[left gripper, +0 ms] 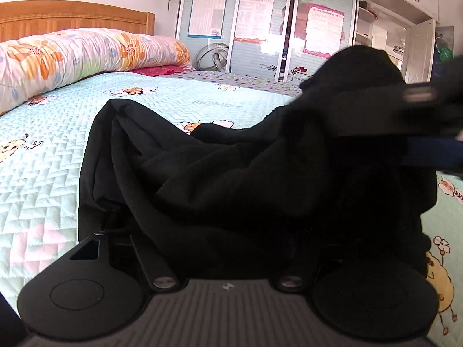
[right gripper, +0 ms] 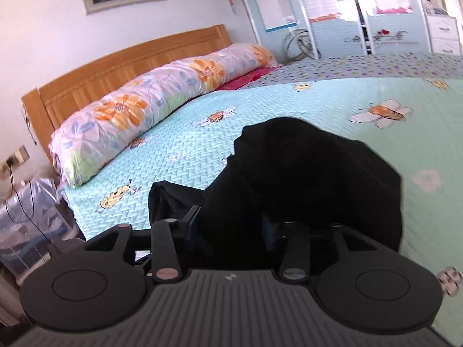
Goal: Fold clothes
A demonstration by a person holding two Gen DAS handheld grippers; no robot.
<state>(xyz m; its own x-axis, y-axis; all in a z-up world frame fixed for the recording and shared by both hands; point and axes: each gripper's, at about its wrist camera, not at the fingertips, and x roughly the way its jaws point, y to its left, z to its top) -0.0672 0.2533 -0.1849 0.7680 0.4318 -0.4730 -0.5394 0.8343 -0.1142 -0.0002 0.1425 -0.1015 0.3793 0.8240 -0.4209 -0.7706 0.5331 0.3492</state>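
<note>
Black fleece garment held bunched above quilted mint bedspread; both hand-held grippers' fingers buried in cloth, grip state cannot be told; edges best kept level, taut.

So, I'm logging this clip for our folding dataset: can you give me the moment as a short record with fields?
surface: bed with a light green quilted cover
garment: black garment, bunched up and lifted off the cover
left gripper: fingertips buried in the black cloth; jaws not visible
right gripper: also covered by the cloth; jaws not visible
behind: rolled floral duvet against a wooden headboard
fold state: not yet folded flat
</note>
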